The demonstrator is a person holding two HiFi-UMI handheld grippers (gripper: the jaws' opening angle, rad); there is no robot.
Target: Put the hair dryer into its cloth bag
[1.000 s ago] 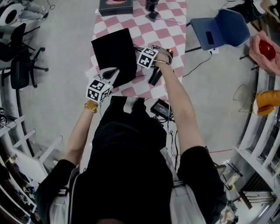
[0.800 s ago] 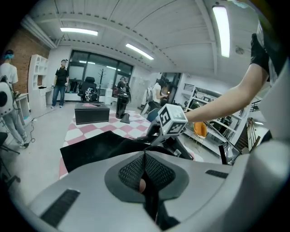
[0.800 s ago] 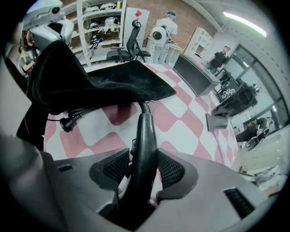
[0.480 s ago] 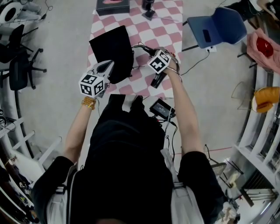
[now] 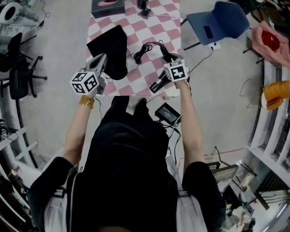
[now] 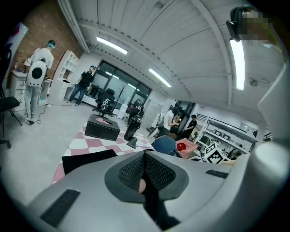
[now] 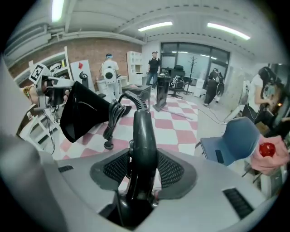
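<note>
A black cloth bag [image 5: 112,47] lies on the pink-and-white checked table [image 5: 156,27]. My left gripper [image 5: 102,58] is shut on the bag's near edge and lifts it. In the right gripper view the bag [image 7: 86,111] hangs up with its mouth open. My right gripper [image 7: 144,156] is shut on the handle of the black hair dryer [image 7: 142,131]; its jaws have just closed a little on it. In the head view the hair dryer [image 5: 157,85] hangs under the right gripper [image 5: 166,79] at the table's near right. Its cord [image 5: 144,49] trails across the table.
A black box [image 5: 108,7] and a black stand [image 5: 144,7] sit at the table's far end. A blue chair [image 5: 217,22] stands to the right, office chairs [image 5: 20,68] to the left. A black device [image 5: 166,113] lies by my waist. People stand far off.
Both grippers have risen and drawn apart. The right one has moved right and rolled with the hair dryer; the left has moved left, pulling the bag's edge up.
</note>
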